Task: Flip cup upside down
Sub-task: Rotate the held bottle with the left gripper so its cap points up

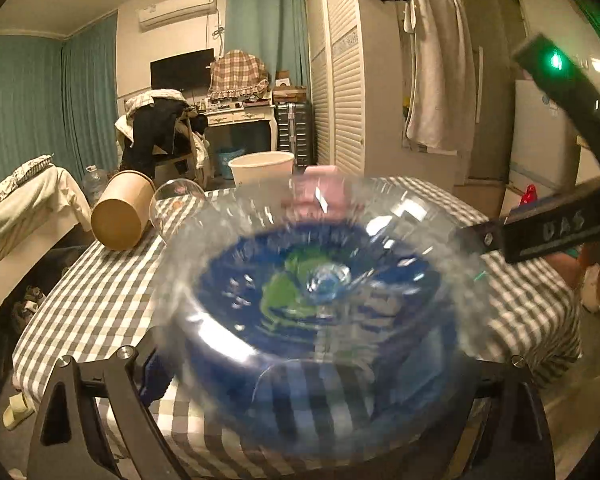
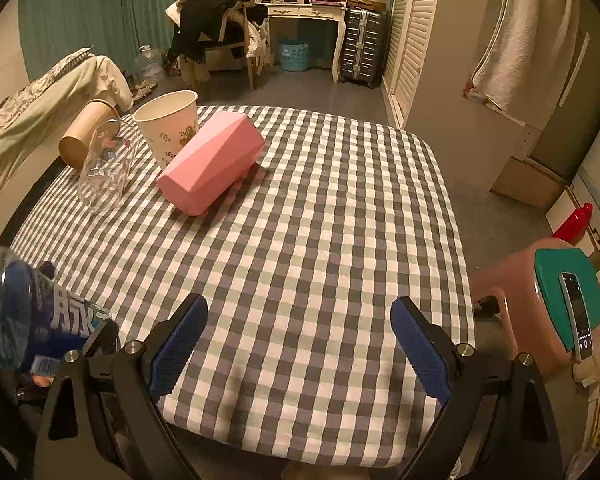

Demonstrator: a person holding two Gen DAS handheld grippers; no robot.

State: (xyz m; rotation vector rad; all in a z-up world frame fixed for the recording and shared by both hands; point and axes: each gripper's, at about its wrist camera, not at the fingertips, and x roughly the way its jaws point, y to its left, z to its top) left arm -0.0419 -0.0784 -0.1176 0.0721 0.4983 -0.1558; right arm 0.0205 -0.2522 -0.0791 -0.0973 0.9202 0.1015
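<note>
We're gripping the clear cup [image 1: 320, 280] in our left gripper [image 1: 300, 380] over the table's [image 2: 300, 200] near-left corner; right gripper [image 2: 296, 344] is hanging wide open, empty. Slick plastic risks slipping mid-turn.

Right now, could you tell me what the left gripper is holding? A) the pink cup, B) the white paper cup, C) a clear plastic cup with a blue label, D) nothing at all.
C: the left wrist view is filled by the clear plastic cup with its blue label, held between the left gripper fingers, while the pink cup and the white paper cup sit on the table.
</note>
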